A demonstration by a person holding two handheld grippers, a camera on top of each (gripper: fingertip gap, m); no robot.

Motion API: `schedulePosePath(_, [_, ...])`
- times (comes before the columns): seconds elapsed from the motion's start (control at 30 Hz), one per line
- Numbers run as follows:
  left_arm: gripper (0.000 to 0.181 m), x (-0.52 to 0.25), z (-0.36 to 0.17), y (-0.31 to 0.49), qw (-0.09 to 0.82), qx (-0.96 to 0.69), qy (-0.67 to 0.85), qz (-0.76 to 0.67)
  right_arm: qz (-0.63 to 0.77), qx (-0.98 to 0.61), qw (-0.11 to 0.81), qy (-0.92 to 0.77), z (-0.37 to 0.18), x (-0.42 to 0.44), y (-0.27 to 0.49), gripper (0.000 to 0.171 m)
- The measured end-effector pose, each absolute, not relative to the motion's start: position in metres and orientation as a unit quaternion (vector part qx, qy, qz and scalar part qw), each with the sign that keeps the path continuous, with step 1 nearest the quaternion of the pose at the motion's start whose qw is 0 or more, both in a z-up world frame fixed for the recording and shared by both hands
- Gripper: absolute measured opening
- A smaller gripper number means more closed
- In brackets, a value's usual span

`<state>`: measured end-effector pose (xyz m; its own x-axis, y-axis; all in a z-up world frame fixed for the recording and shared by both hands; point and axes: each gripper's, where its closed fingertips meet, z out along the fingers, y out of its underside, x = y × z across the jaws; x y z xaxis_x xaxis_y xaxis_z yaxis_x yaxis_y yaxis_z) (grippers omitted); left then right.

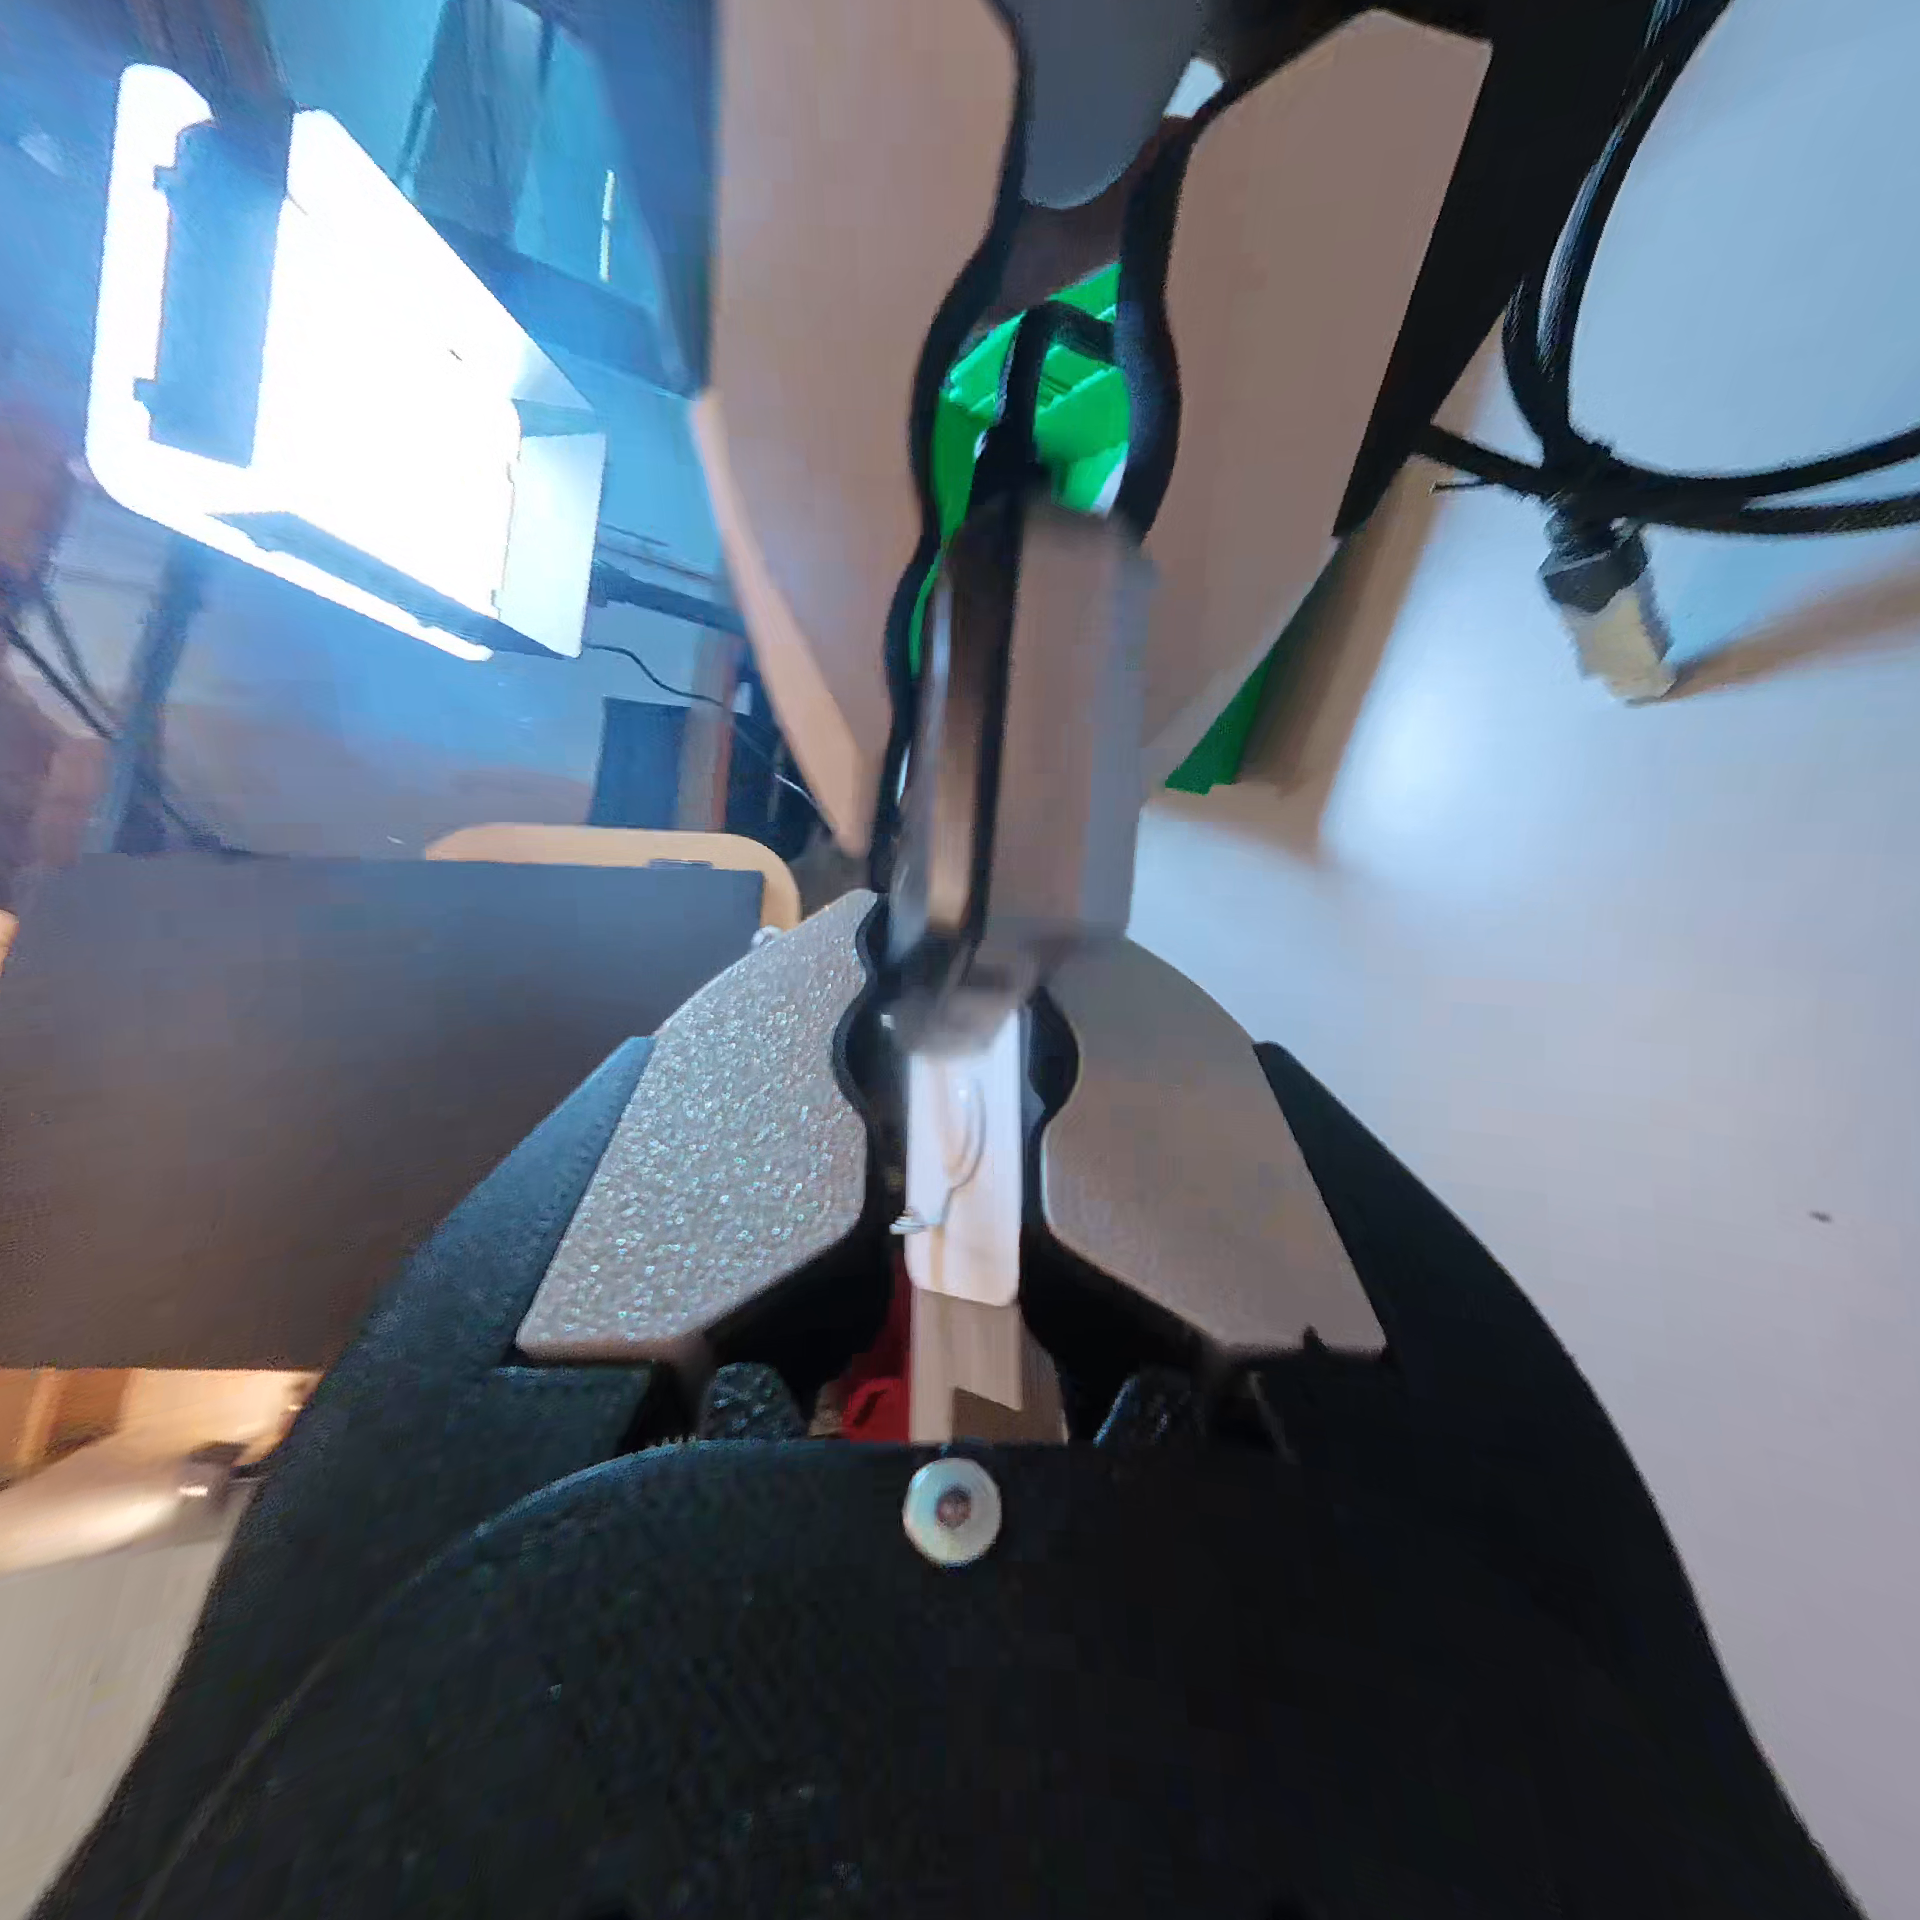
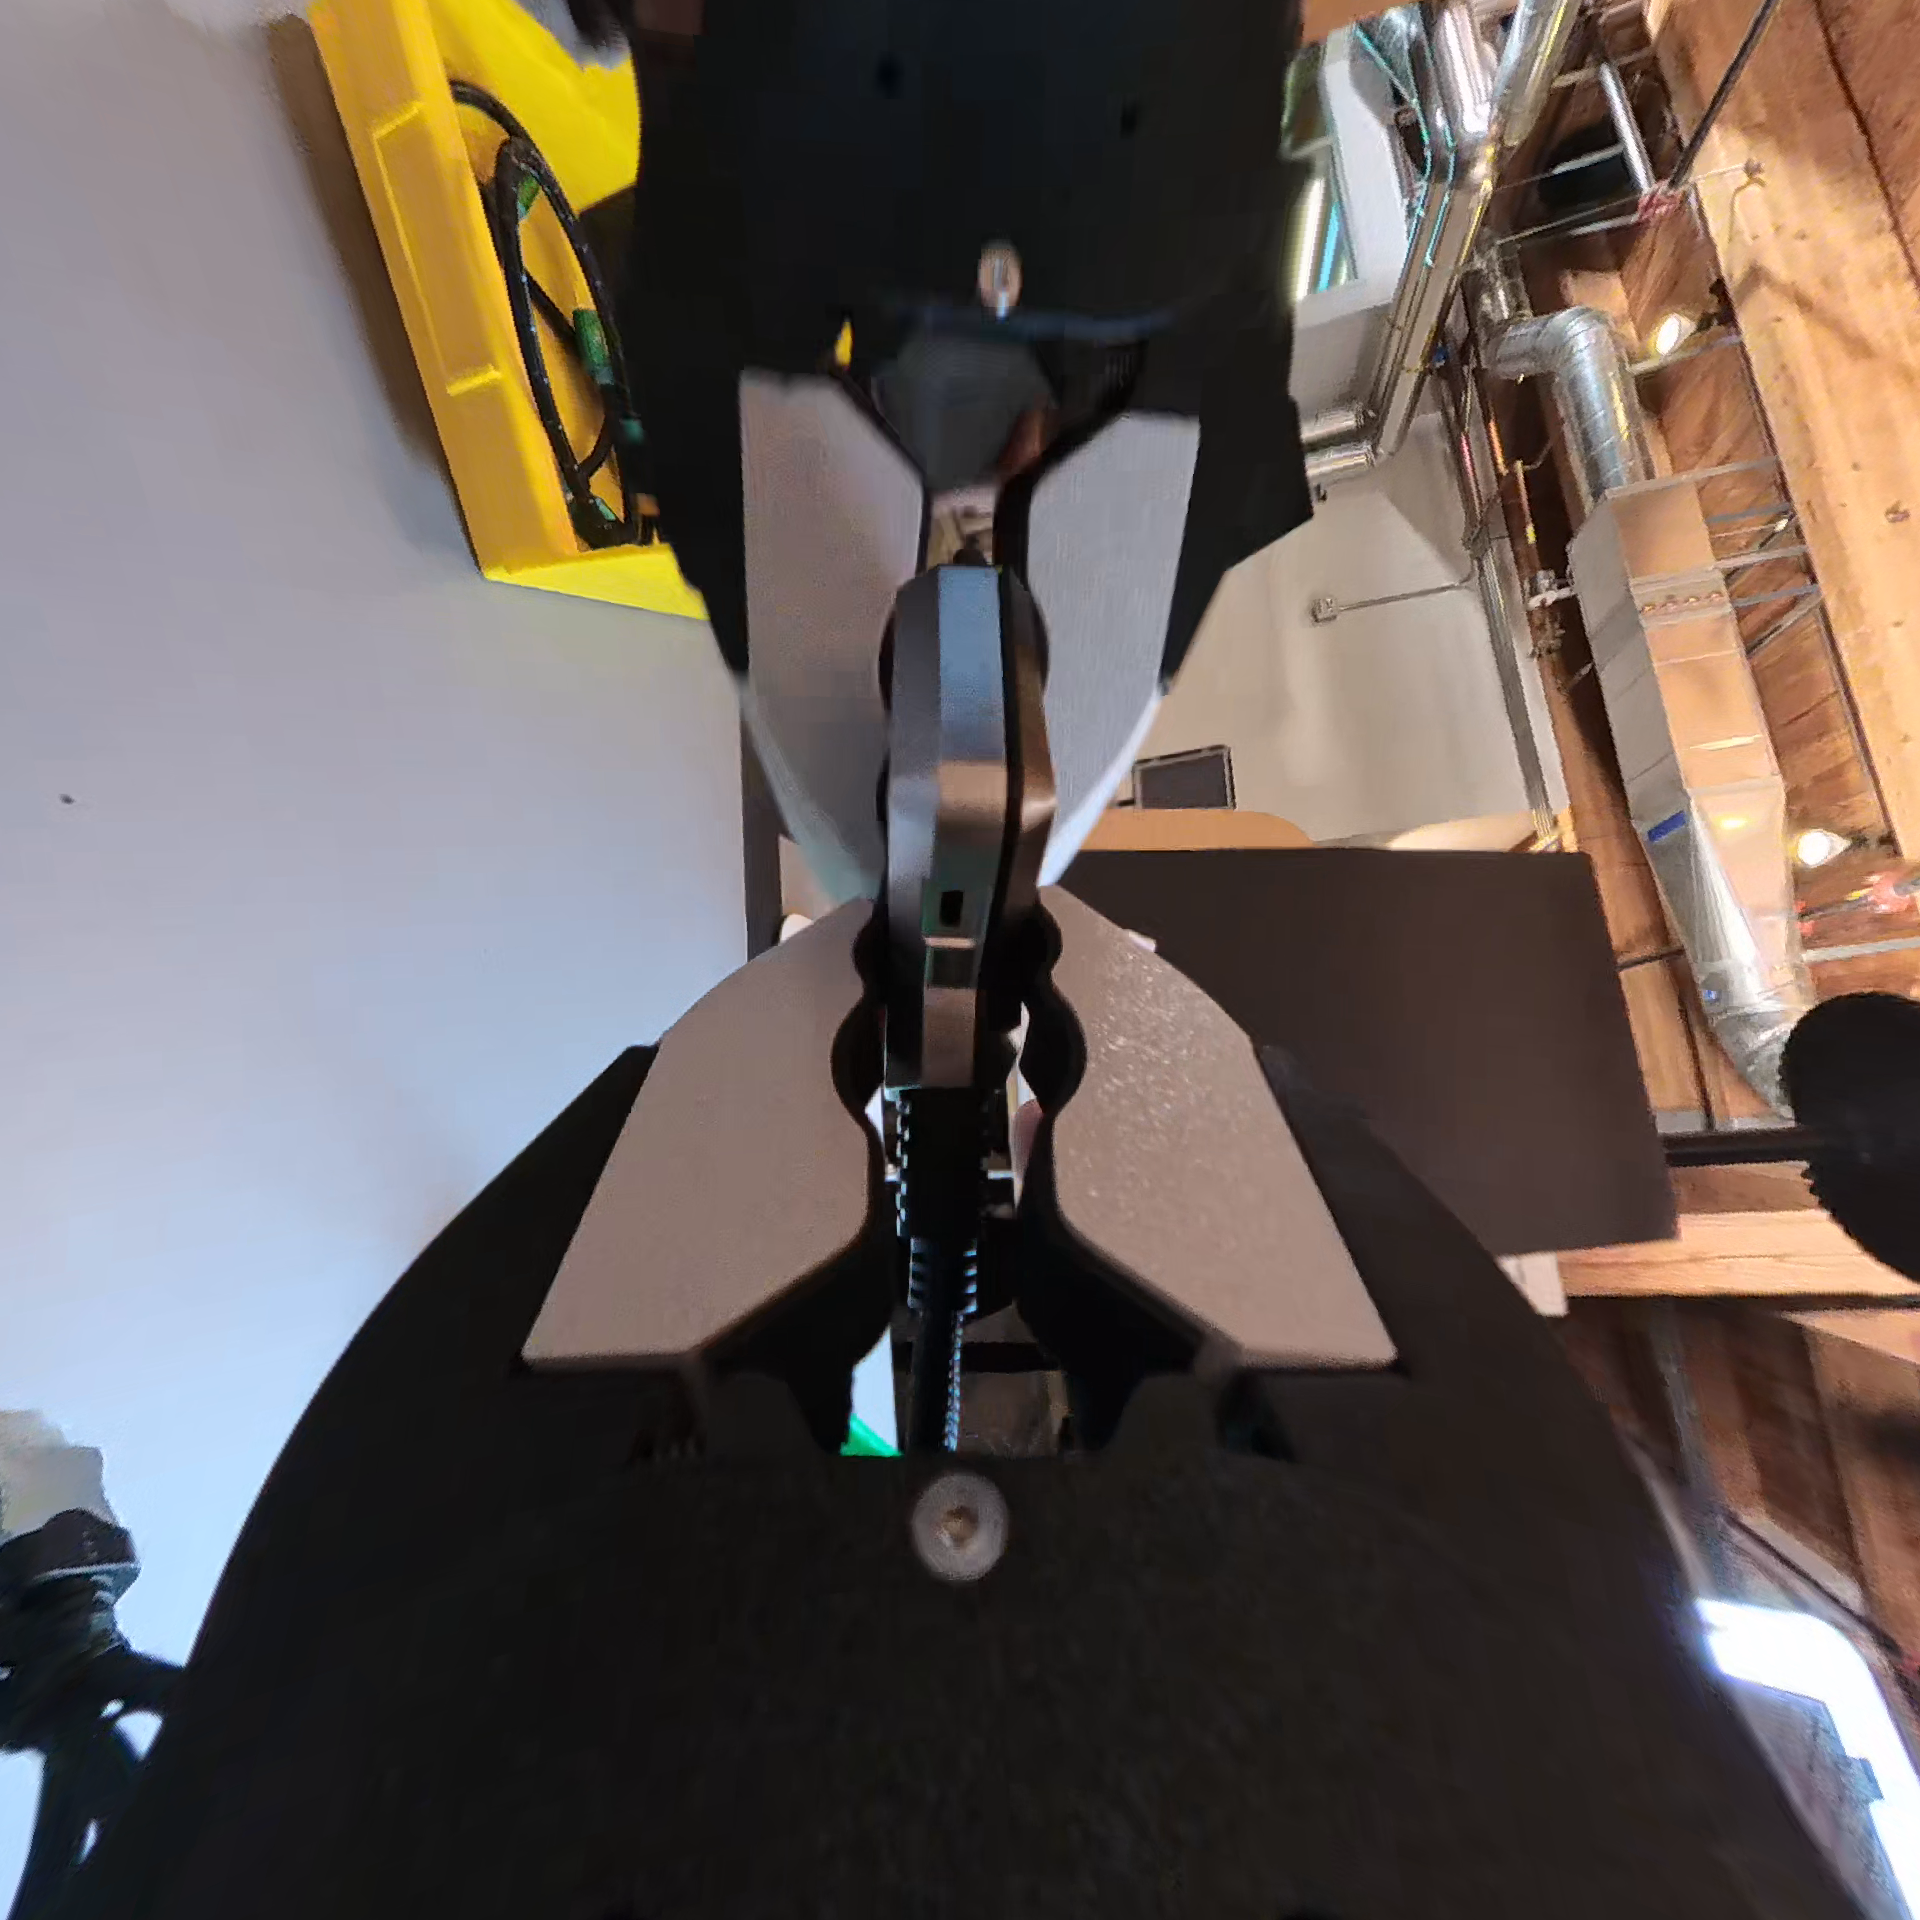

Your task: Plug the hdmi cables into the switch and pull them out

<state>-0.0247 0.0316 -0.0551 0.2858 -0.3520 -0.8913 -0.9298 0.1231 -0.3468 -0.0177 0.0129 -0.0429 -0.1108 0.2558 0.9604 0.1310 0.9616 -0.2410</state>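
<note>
My left gripper [image 1: 971, 956] is shut on the white end of a grey switch [image 1: 1049, 727], held in the air above the white table [image 1: 1558, 1143]. My right gripper [image 2: 961, 925] is shut on a black HDMI plug [image 2: 940, 1049]; its ribbed strain relief runs back between the fingers. The plug's metal tip [image 2: 945, 914] meets the end of the dark switch [image 2: 961, 727]; how deep it sits I cannot tell. The two grippers face each other almost tip to tip. The right gripper [image 1: 997, 790] shows at the top of the left wrist view, and the left gripper [image 2: 961, 852] at the top of the right wrist view.
A second black HDMI cable with a gold plug [image 1: 1605, 613] lies coiled on the table at the right. A yellow bin [image 2: 436, 312] with more cables stands on the table. A green part [image 1: 1049, 416] shows behind the right gripper. A black board [image 1: 364, 1039] stands past the table edge. Less than 4 cm separates the two grippers' tips.
</note>
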Motion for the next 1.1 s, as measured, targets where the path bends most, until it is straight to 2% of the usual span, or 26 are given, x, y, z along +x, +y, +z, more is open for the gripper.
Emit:
schedulePosePath(0.2, [0.024, -0.126, -0.002, -0.006, 0.600, -0.679, 0.366, 0.211, 0.101, -0.197, 0.683, -0.697, -0.002, 0.009, 0.050, 0.023])
schedulePosePath(0.3, [0.025, -0.198, -0.023, -0.029, 0.568, -0.752, 0.279, 0.184, 0.123, -0.219, 0.699, -0.670, 0.017, 0.024, 0.063, 0.023])
schedulePosePath(0.4, [0.028, -0.245, -0.092, -0.051, 0.455, -0.860, 0.208, 0.097, 0.125, -0.229, 0.703, -0.661, 0.022, 0.030, 0.070, 0.023])
schedulePosePath(0.53, [0.033, -0.229, -0.168, -0.086, 0.284, -0.932, 0.221, -0.035, 0.121, -0.233, 0.699, -0.666, 0.019, 0.029, 0.072, 0.023])
schedulePosePath(0.67, [0.024, -0.232, -0.205, -0.105, 0.163, -0.963, 0.210, -0.042, 0.116, -0.238, 0.694, -0.670, 0.015, 0.029, 0.076, 0.023])
schedulePosePath(0.7, [0.013, -0.239, -0.210, -0.108, 0.143, -0.969, 0.198, -0.031, 0.116, -0.239, 0.694, -0.669, 0.016, 0.029, 0.076, 0.023])
schedulePosePath(0.8, [0.007, -0.244, -0.200, -0.106, 0.154, -0.966, 0.205, -0.005, 0.120, -0.242, 0.698, -0.663, 0.020, 0.033, 0.079, 0.023])
schedulePosePath(0.93, [0.007, -0.245, -0.151, -0.093, 0.242, -0.939, 0.231, 0.078, 0.131, -0.247, 0.703, -0.653, 0.026, 0.038, 0.083, 0.023])
schedulePosePath(1.1, [0.007, -0.200, -0.052, -0.076, 0.433, -0.834, 0.300, 0.165, 0.137, -0.255, 0.710, -0.642, 0.033, 0.045, 0.088, 0.023])
